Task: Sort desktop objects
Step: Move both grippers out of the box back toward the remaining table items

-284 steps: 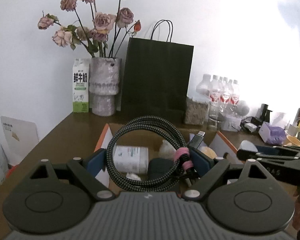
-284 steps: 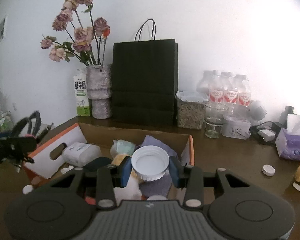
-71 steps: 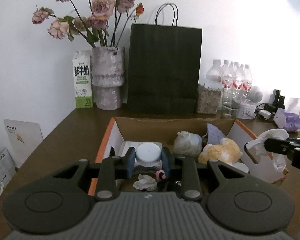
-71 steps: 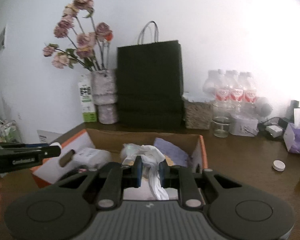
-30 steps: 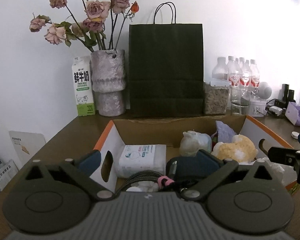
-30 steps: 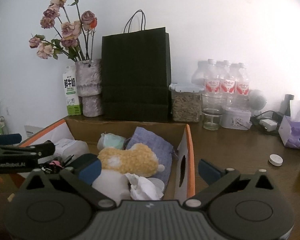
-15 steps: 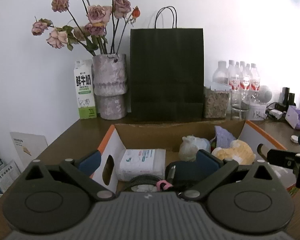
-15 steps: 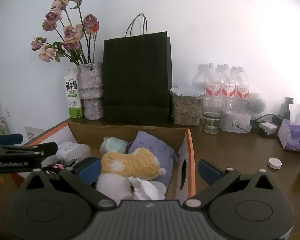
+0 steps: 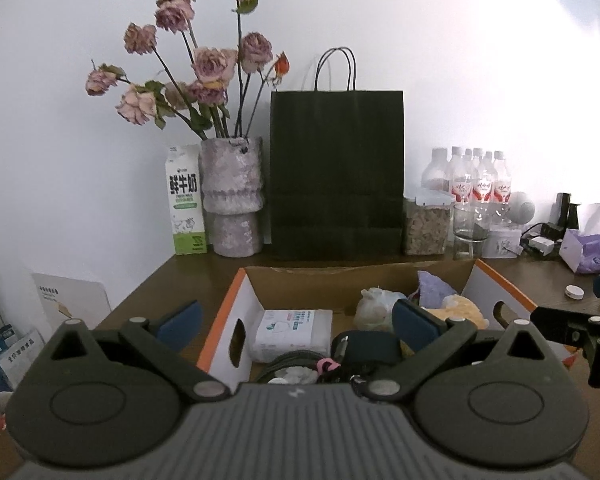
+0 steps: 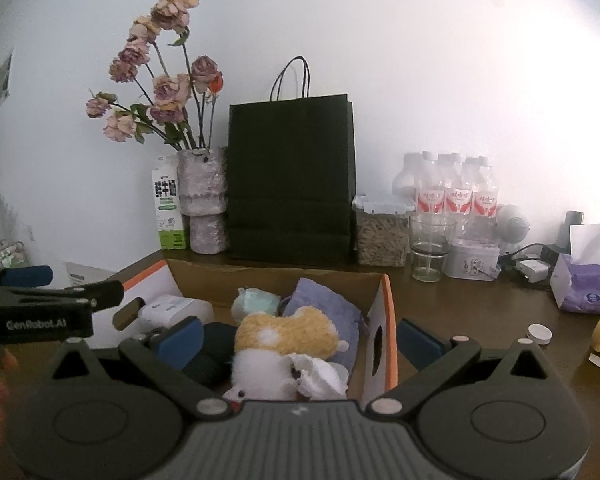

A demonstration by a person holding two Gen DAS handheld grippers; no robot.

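One cardboard box [image 9: 256, 308], one black paper bag [image 9: 336, 176], one milk carton [image 9: 185, 200], one vase [image 9: 232, 196].

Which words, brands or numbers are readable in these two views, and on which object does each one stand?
"鲜牛奶": on the milk carton; its smaller print is too small to read.
"GenRobot.AI": on the left gripper, seen from the right wrist.
Water bottles: red labels, blurred.
Tissue pack in the cardboard box: print unreadable.

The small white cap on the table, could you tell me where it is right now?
In the right wrist view the small white cap lies on the table right of the cardboard box, near the purple tissue box.
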